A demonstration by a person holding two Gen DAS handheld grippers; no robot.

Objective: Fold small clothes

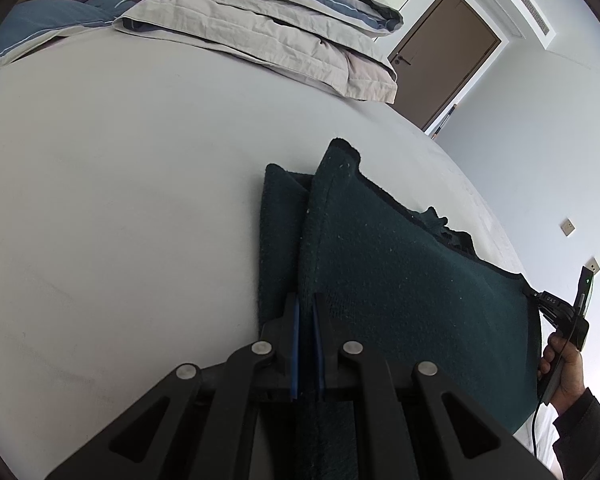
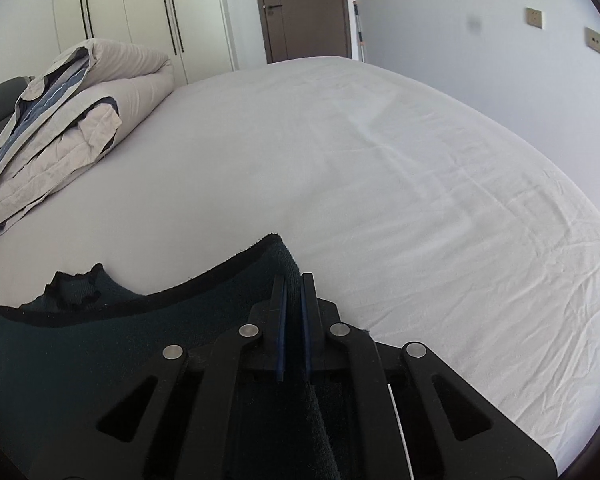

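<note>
A dark green knitted garment [image 1: 400,280] is held up over the white bed sheet [image 1: 120,200], stretched between both grippers. My left gripper [image 1: 306,300] is shut on one corner of it, with the fabric running between the blue pads. In the left wrist view, the right gripper [image 1: 540,300] pinches the garment's far right corner, with a person's hand [image 1: 560,364] behind it. In the right wrist view, my right gripper [image 2: 294,280] is shut on a fold of the garment [image 2: 100,352], which spreads to the left with a black-trimmed top edge.
A folded beige and blue quilt [image 1: 268,36] [image 2: 60,120] lies at the far side of the bed. A brown door [image 1: 444,56] [image 2: 300,8], wardrobe doors [image 2: 120,12] and a wall with sockets [image 2: 594,40] stand beyond the bed sheet [image 2: 380,180].
</note>
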